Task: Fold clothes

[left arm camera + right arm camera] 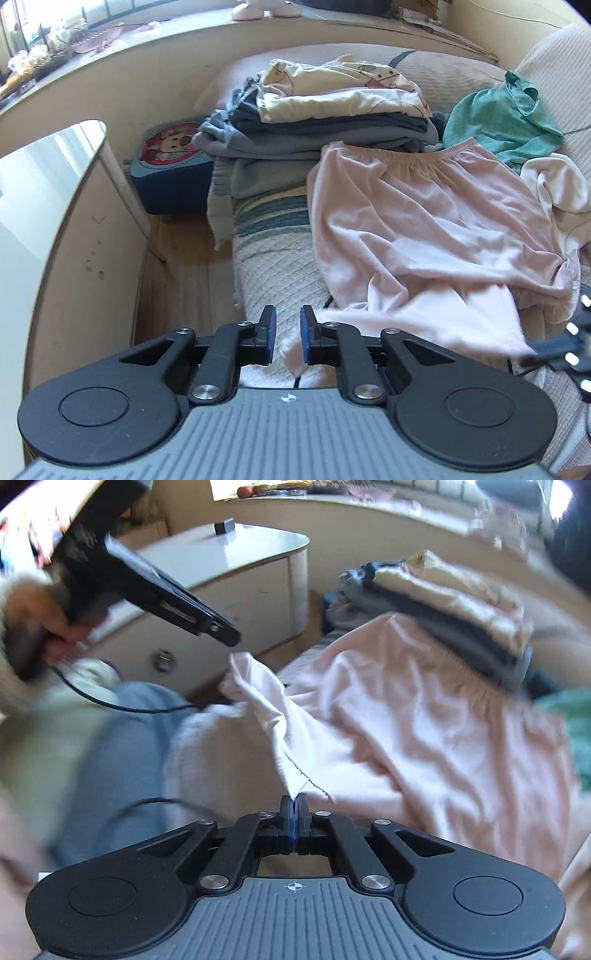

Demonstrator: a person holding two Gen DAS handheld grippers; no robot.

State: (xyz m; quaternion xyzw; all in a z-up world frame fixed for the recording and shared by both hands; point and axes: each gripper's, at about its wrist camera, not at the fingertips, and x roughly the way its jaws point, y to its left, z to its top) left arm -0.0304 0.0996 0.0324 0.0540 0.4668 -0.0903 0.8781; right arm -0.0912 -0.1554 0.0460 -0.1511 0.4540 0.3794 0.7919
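While the left gripper (288, 334) stands slightly parted with a hem corner between its pads, the pink shorts (424, 229) stretch lengthwise ahead, waistband farthest away, and the right gripper (294, 806) pinches the other hem.

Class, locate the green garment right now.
In the left wrist view, the green garment lies crumpled at upper right on the sofa, right of the folded stack, behind the pink garment.
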